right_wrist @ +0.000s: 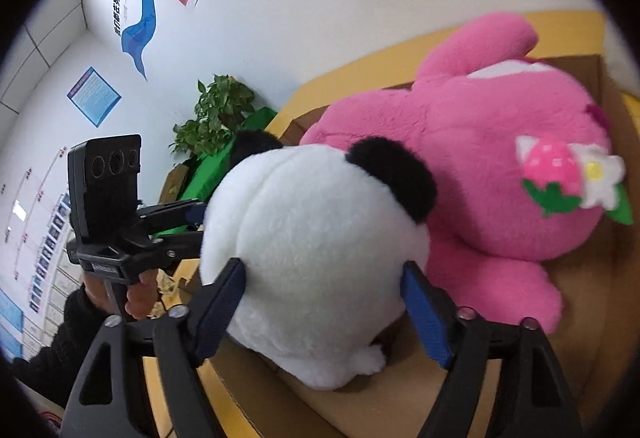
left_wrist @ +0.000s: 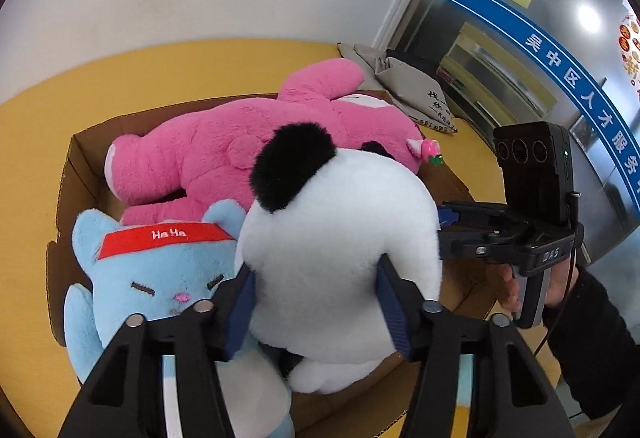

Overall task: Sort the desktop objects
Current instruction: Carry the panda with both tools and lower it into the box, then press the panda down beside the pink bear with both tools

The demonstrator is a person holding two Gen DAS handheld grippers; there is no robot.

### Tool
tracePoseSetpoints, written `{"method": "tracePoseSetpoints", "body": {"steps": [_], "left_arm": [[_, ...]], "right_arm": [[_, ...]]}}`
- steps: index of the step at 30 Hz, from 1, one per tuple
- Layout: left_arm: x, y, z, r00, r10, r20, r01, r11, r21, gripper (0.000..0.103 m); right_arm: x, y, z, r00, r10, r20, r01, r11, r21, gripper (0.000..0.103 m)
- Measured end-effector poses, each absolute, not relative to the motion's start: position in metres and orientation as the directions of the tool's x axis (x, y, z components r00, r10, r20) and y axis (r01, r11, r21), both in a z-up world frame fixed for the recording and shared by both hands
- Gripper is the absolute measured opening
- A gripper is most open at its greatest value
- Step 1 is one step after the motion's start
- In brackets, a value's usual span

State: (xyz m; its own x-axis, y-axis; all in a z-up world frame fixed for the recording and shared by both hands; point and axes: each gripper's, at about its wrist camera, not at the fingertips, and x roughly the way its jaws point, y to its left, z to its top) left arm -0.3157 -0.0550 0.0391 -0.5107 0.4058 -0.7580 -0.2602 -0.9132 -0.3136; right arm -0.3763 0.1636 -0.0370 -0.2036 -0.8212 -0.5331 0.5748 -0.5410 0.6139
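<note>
A white panda plush (left_wrist: 340,262) with black ears is held from two sides over a cardboard box (left_wrist: 68,174). My left gripper (left_wrist: 316,302) is shut on its white head, blue pads pressed into the fur. My right gripper (right_wrist: 324,298) is shut on the same panda plush (right_wrist: 312,238) from the other side; it also shows in the left wrist view (left_wrist: 452,222). In the box lie a big pink plush (left_wrist: 224,146) with a strawberry flower (right_wrist: 560,174) and a light blue cat plush (left_wrist: 160,278) with a red "HaHa" headband.
The box sits on a yellow table (left_wrist: 36,110) by a white wall. A grey cloth bag (left_wrist: 408,86) lies at the table's far right. A potted plant (right_wrist: 212,114) and a green bag (right_wrist: 216,162) stand beyond the table.
</note>
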Motion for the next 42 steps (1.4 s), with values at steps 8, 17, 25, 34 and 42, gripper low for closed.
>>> {"method": "tracePoseSetpoints", "body": {"steps": [8,17,25,34,42], "left_arm": [[-0.293,-0.058,0.098,-0.522,0.443,-0.729,-0.256,-0.897,-0.361,0.046],[-0.322,-0.051,0.085,-0.312,0.394,-0.864,-0.181,-0.918,-0.353,0.042],[-0.313,-0.048,0.050,-0.332,0.393,-0.858,-0.199,-0.918,-0.344,0.008],[-0.291,-0.046,0.032,-0.413,0.409,-0.814,-0.251,-0.910,-0.330,0.097],[-0.290,-0.014,-0.003,-0.412,0.410,-0.814,-0.314,-0.902,-0.296,0.097]], "right_arm": [[-0.361,0.167,0.024,-0.236,-0.824,-0.514,0.610,-0.538,0.582,0.041],[-0.387,0.154,0.050,-0.102,-0.708,-0.699,0.562,-0.620,0.547,0.042],[-0.403,0.183,-0.022,-0.136,-0.701,-0.700,0.491,-0.662,0.567,0.055],[-0.369,0.202,-0.038,-0.151,-0.704,-0.694,0.617,-0.616,0.490,0.085],[-0.355,0.152,-0.038,-0.145,-0.682,-0.717,0.679,-0.596,0.429,0.087]]}}
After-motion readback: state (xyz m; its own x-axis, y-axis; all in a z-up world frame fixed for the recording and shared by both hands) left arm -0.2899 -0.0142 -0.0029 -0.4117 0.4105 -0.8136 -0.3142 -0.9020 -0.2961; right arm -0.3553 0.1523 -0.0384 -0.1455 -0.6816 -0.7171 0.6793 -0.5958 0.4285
